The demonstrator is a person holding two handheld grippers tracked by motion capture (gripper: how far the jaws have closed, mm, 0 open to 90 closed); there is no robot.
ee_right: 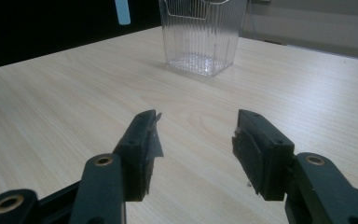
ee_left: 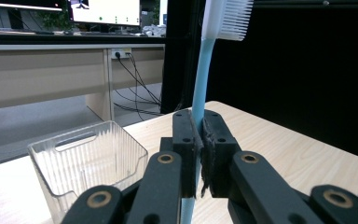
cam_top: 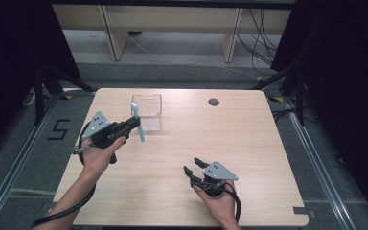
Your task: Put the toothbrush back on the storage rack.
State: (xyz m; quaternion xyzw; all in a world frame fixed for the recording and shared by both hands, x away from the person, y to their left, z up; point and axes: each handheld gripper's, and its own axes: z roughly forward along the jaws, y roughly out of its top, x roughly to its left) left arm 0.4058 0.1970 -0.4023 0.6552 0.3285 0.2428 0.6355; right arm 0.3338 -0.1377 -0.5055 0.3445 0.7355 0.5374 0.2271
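A light blue toothbrush [ee_left: 200, 84] with white bristles stands upright between the pads of my left gripper [ee_left: 199, 154], which is shut on its handle. From above, that left gripper [cam_top: 136, 123] hovers over the table's left side, and the toothbrush [cam_top: 138, 122] is just left of a clear ribbed plastic container [cam_top: 148, 111]. The container [ee_left: 86, 163] sits close by, left of the jaws, in the left gripper view. My right gripper [cam_top: 194, 165] rests near the front right, open, with nothing between its pads [ee_right: 151, 144]. Ahead of it stands the container [ee_right: 203, 35], and the toothbrush's lower end [ee_right: 122, 11] hangs at top left.
The wooden table [cam_top: 249, 143] has a round cable grommet [cam_top: 213, 101] at the back. Black curtains flank both sides. Desk legs and loose cables lie on the floor beyond the far edge.
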